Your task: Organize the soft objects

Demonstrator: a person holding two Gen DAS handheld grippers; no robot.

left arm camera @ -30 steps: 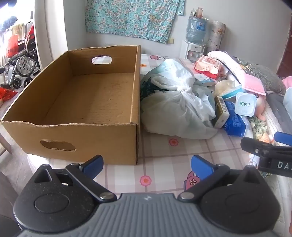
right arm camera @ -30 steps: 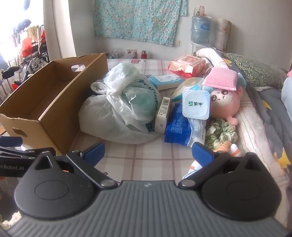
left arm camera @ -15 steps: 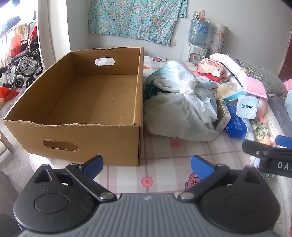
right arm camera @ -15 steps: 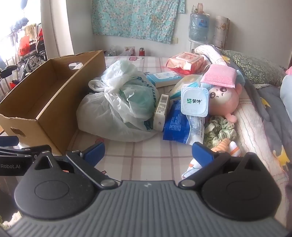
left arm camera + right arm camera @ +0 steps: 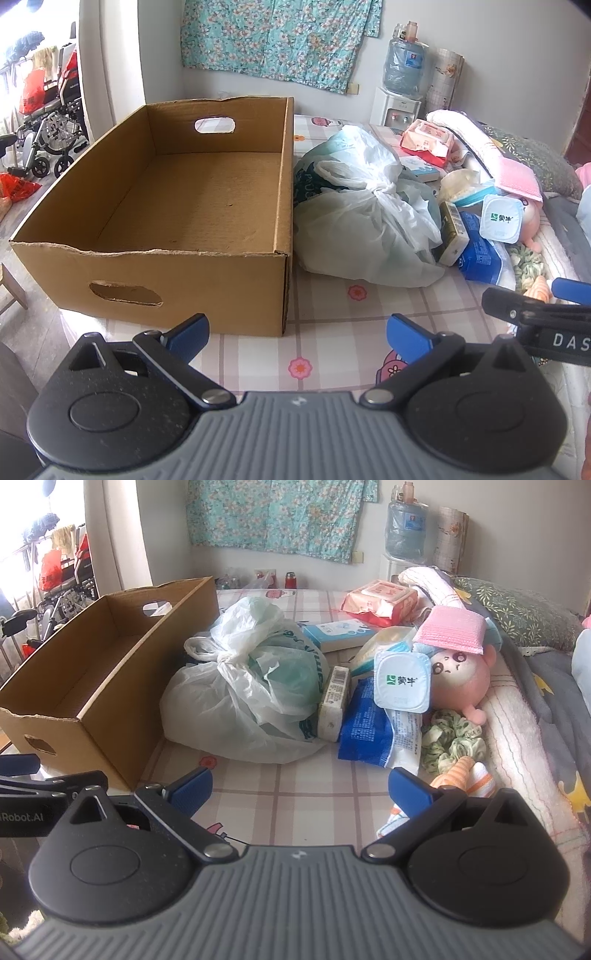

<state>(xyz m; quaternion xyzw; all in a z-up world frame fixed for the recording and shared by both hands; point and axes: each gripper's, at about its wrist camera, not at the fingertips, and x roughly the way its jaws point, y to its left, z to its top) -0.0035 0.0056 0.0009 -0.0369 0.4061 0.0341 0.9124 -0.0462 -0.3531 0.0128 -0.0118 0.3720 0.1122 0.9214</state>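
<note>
Both my grippers hover with fingers spread apart and holding nothing: the left gripper (image 5: 297, 328) faces the empty cardboard box (image 5: 207, 206), the right gripper (image 5: 301, 784) faces the pile of soft things. The knotted plastic bag (image 5: 255, 686) lies ahead of my right fingers, just beside the box, so my right hand seems nearer.

Bag (image 5: 365, 221) right of box (image 5: 177, 206)

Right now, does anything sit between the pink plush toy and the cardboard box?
Yes. The tied plastic bag lies between the pink plush toy and the cardboard box, beside the box's wall. A yogurt cup also leans against the toy.
</note>
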